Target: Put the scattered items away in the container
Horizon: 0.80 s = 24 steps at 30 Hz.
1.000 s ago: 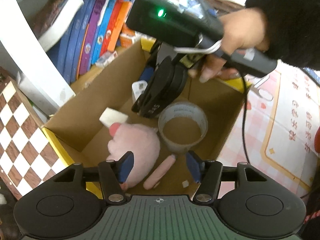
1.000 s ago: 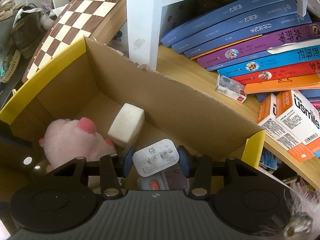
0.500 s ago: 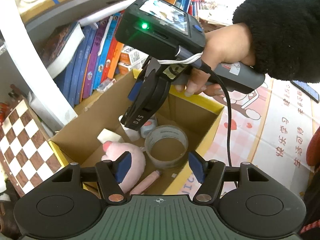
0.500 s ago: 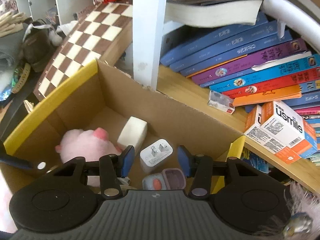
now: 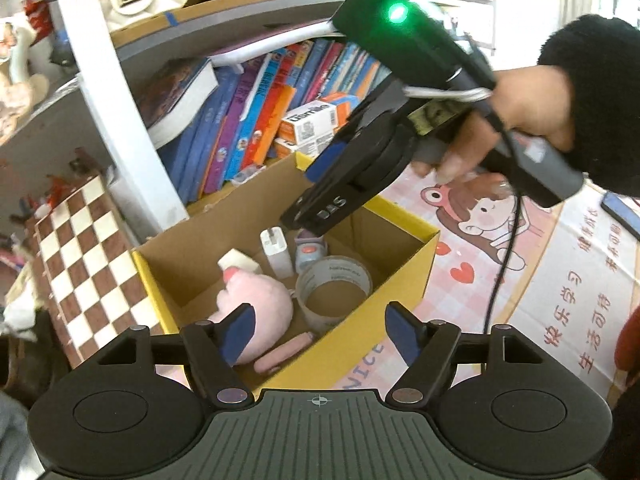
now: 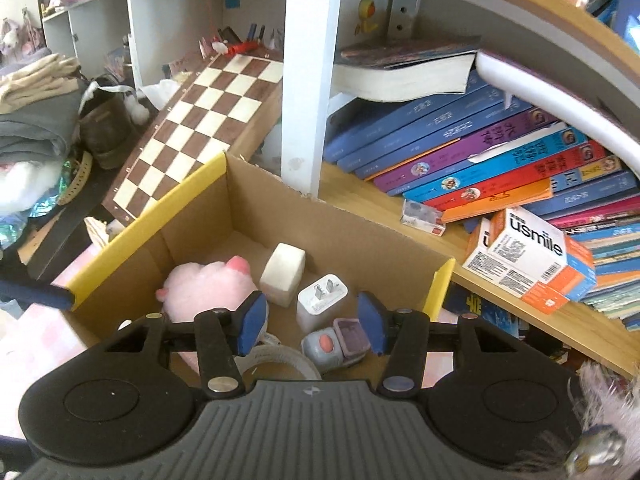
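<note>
The right gripper (image 5: 316, 196) is hiding part of the small grey-and-purple case (image 5: 310, 249); its jaws are mostly overlapping.

The word "usmile" stands on the white face of the orange-and-white carton (image 6: 532, 256) leaning against the books. In the left wrist view, "DAS" is printed in white on the right gripper (image 5: 320, 216). "NICE" runs along the yellow side of the cardboard box (image 5: 362, 368). The books' spine lettering cannot be made out.

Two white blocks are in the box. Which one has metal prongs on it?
The white charger, standing between the plain white block and the small grey-and-purple item. Its top face shows two metal prongs; the other block is smooth and bare.
</note>
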### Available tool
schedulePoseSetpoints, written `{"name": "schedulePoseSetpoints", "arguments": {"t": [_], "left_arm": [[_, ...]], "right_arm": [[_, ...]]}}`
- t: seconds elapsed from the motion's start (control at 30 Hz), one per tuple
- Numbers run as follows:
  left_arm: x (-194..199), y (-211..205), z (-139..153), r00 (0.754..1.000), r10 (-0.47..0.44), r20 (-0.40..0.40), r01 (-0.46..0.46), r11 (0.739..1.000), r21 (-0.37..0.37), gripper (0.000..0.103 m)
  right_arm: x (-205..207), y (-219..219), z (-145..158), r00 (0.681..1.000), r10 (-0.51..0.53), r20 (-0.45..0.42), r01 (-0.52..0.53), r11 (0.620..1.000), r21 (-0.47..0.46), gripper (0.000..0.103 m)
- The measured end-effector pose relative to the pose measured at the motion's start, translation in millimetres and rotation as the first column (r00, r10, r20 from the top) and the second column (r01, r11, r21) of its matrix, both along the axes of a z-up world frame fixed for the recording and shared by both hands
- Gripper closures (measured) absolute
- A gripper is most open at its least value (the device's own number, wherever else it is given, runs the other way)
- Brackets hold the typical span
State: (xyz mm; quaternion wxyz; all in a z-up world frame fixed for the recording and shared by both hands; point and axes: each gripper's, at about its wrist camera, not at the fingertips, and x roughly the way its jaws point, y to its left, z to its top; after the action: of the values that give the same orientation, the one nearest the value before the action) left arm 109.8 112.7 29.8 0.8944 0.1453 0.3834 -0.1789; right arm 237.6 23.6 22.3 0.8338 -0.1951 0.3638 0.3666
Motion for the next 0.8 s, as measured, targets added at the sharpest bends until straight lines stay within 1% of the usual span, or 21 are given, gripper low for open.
{"name": "schedulePoseSetpoints", "arguments": {"t": [0.17,0.33,0.4,0.47,0.63,0.8], "left_arm": [[-14,-6,0,0.997,0.073,0.016,-0.073,0.997,-0.024,0.029],[-27,-9,3,0.987,0.155,0.037,-0.153,0.987,-0.054,0.028],[-33,-12,5,0.982,0.18,0.053,-0.178,0.983,-0.051,0.026],[-38,-15,7,0.979,0.191,0.066,-0.189,0.981,-0.045,0.024],[-49,-23,10,0.972,0.217,0.091,-0.214,0.976,-0.039,0.023],[-54,-32,9,0.958,0.268,0.107,-0.263,0.963,-0.057,0.019]], "right_arm": [[-18,-16,8,1.0,-0.001,0.012,0.001,1.0,0.025,0.053],[-37,-35,16,1.0,-0.004,0.024,0.002,0.998,0.056,0.052],[-44,-42,19,1.0,-0.005,0.027,0.003,0.998,0.067,0.052],[-52,-50,21,0.999,-0.006,0.031,0.003,0.997,0.077,0.051],[-71,-69,27,0.999,-0.009,0.042,0.005,0.995,0.101,0.049],[-87,-87,26,0.999,-0.013,0.048,0.008,0.994,0.107,0.049]]}}
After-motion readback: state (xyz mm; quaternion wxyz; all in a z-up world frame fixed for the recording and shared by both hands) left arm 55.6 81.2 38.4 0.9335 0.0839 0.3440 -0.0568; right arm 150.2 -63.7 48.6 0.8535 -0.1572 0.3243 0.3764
